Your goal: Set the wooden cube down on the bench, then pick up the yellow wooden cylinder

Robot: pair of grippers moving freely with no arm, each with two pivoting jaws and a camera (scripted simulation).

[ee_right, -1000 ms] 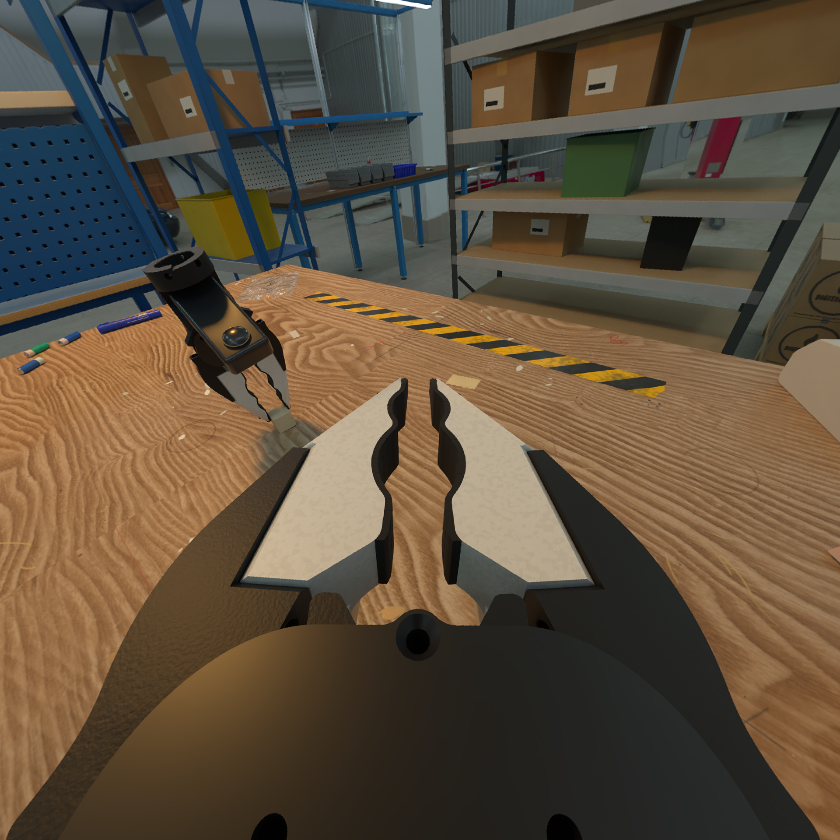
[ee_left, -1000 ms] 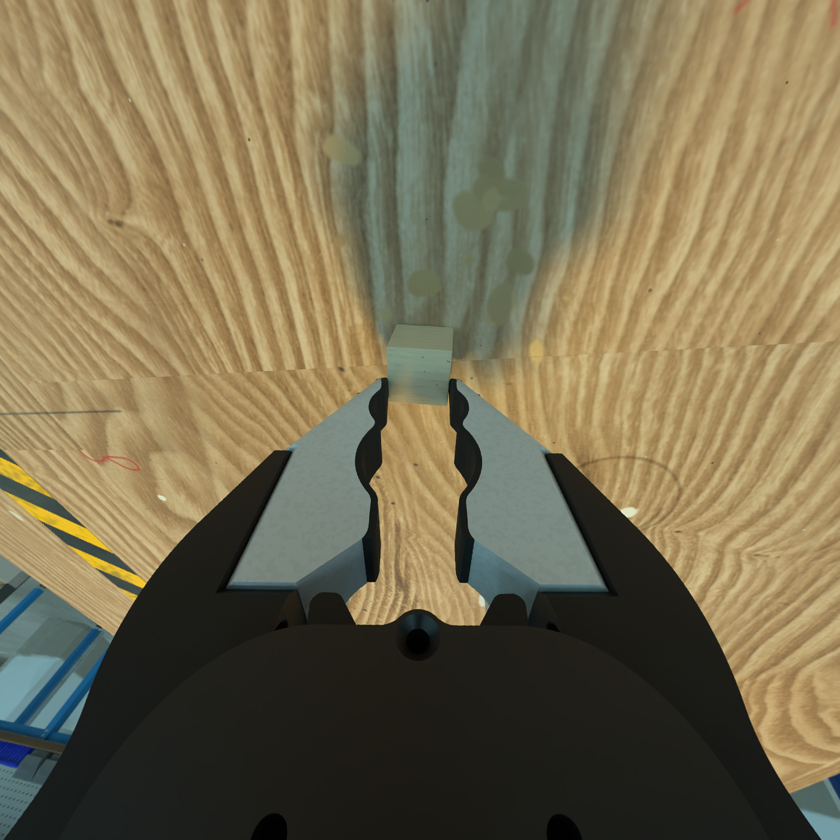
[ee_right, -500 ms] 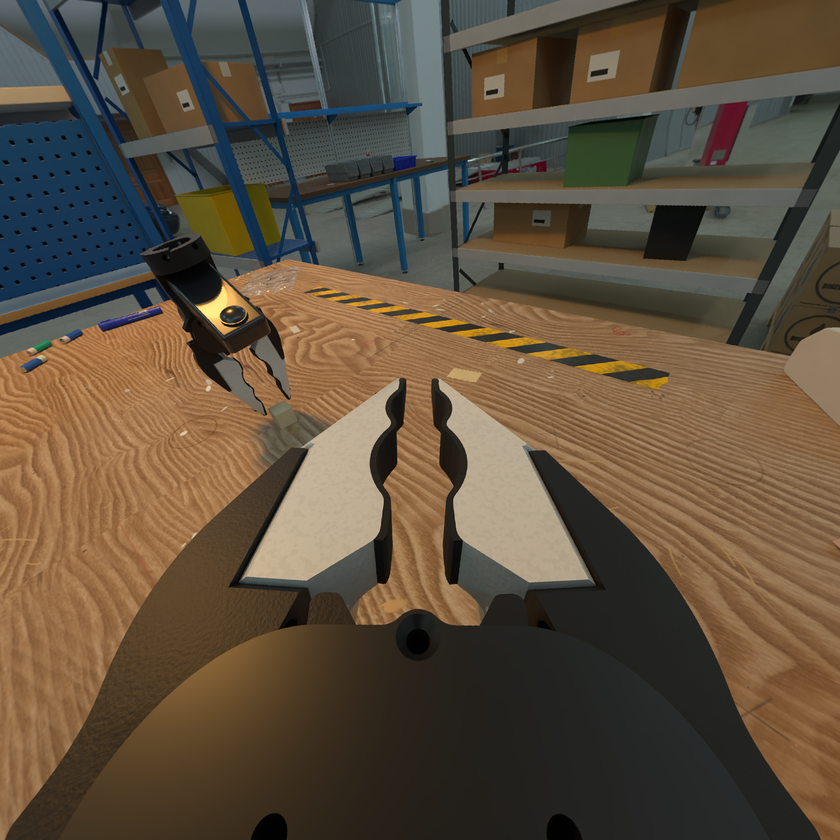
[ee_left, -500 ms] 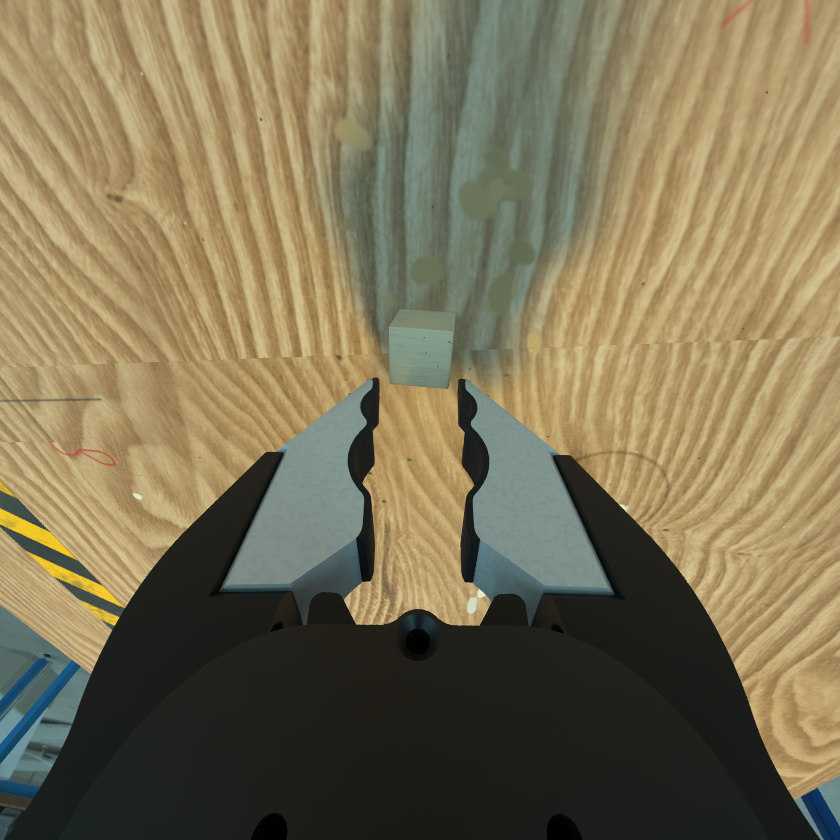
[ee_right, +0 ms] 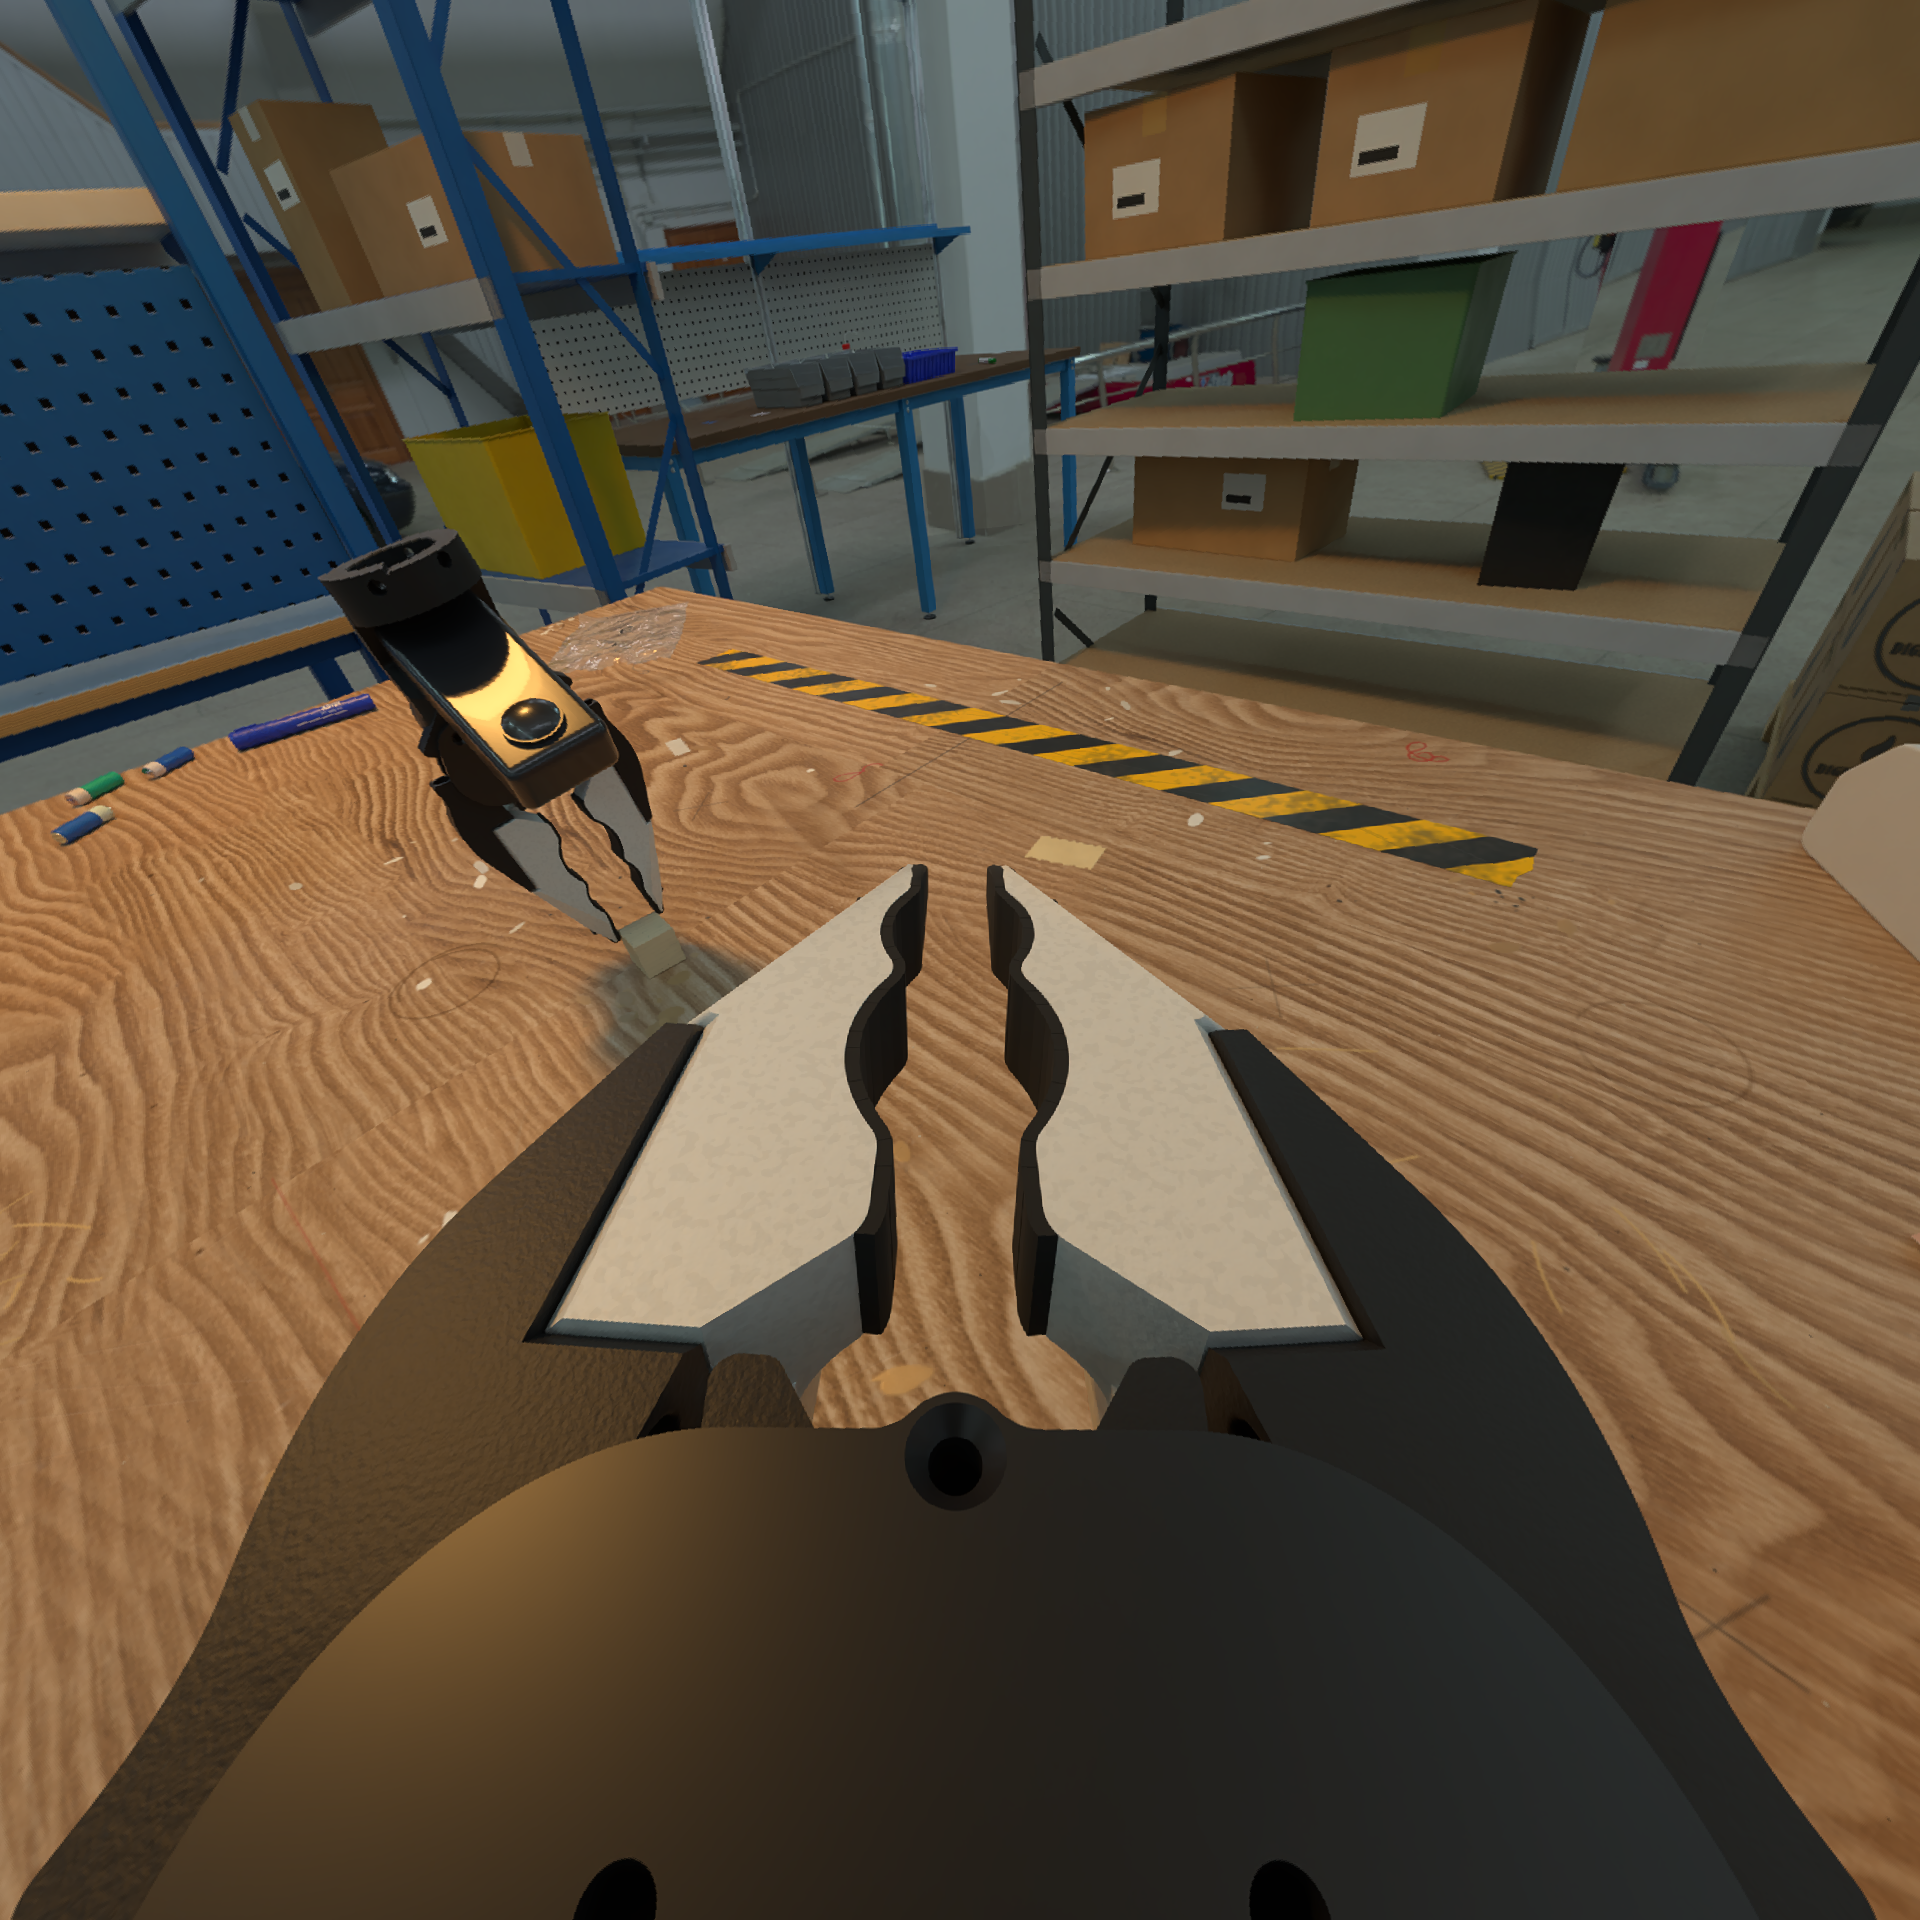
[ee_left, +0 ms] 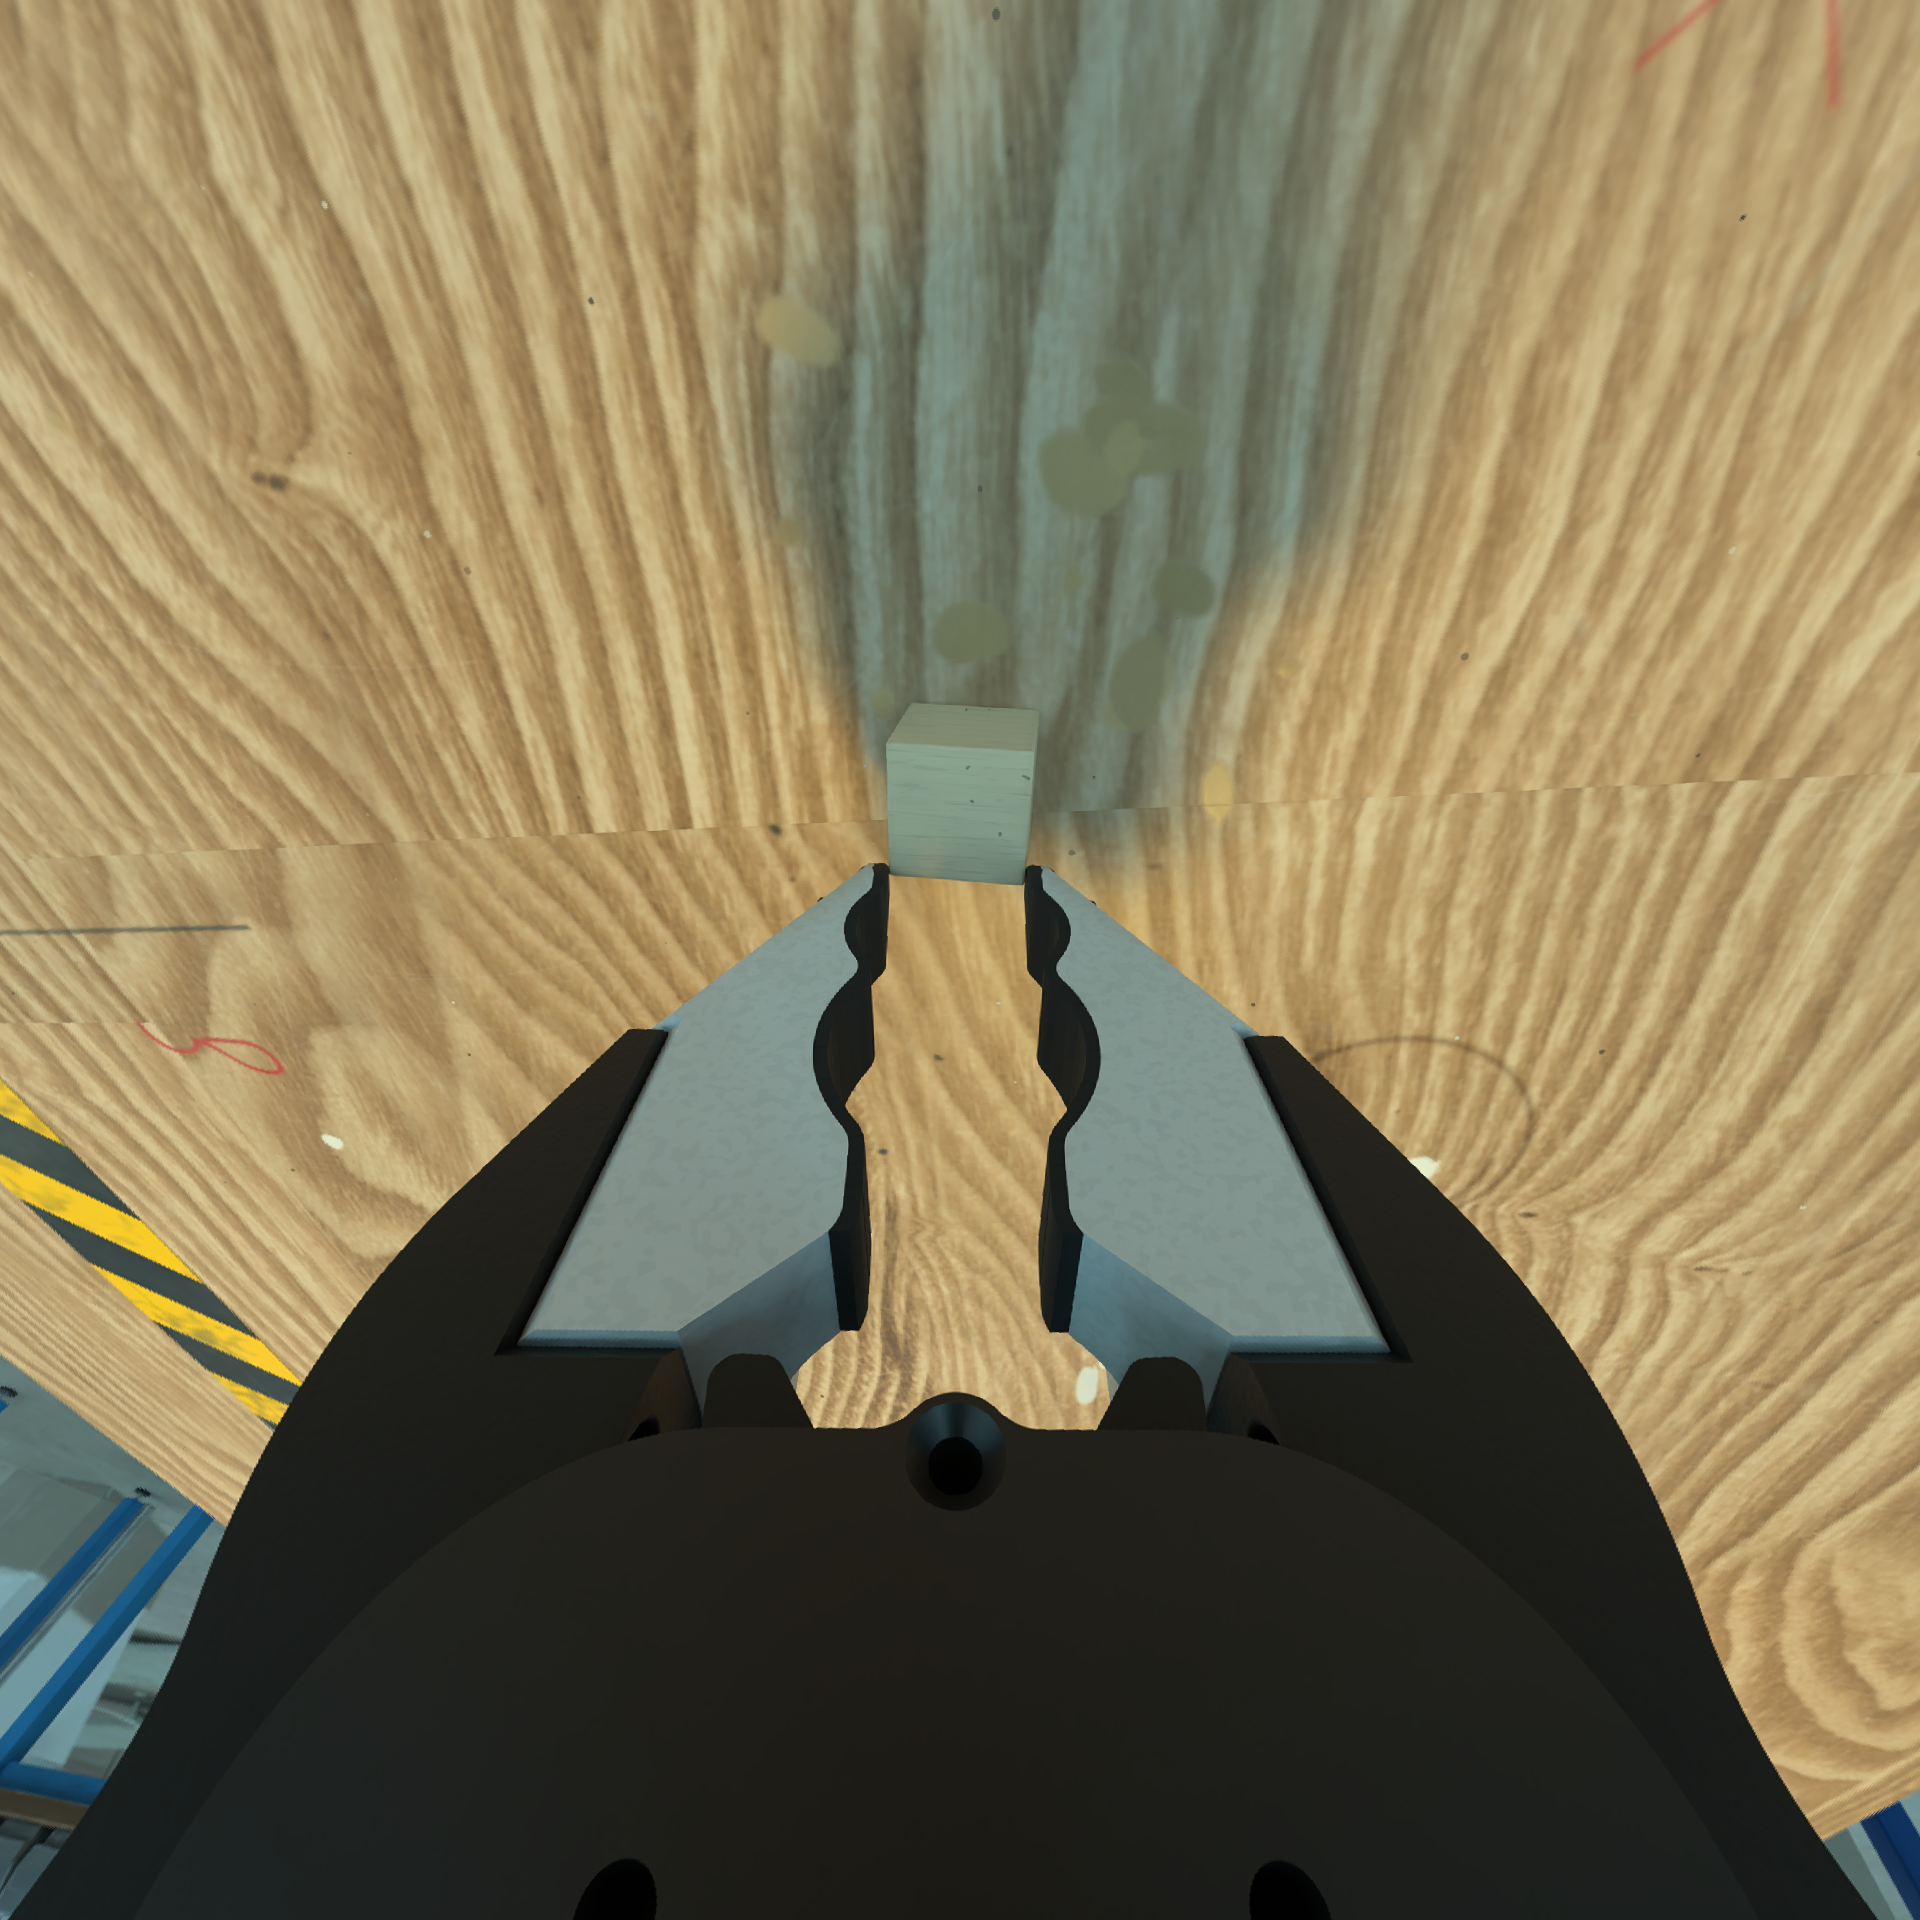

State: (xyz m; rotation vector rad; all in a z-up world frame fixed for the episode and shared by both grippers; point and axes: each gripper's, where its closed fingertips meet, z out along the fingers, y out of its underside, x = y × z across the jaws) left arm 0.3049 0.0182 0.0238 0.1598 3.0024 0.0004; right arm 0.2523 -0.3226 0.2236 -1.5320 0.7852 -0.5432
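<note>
The wooden cube (ee_left: 962, 795) sat on the bench (ee_left: 416, 520), well in from its striped edge. The left gripper (ee_left: 957, 871) hung just above it, fingers parted and empty. The right gripper (ee_right: 956, 873) stood nearly closed, empty, over the bench's middle

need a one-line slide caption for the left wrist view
Left tongs open just behind the wooden cube, which sits released on the grained bench.
</note>
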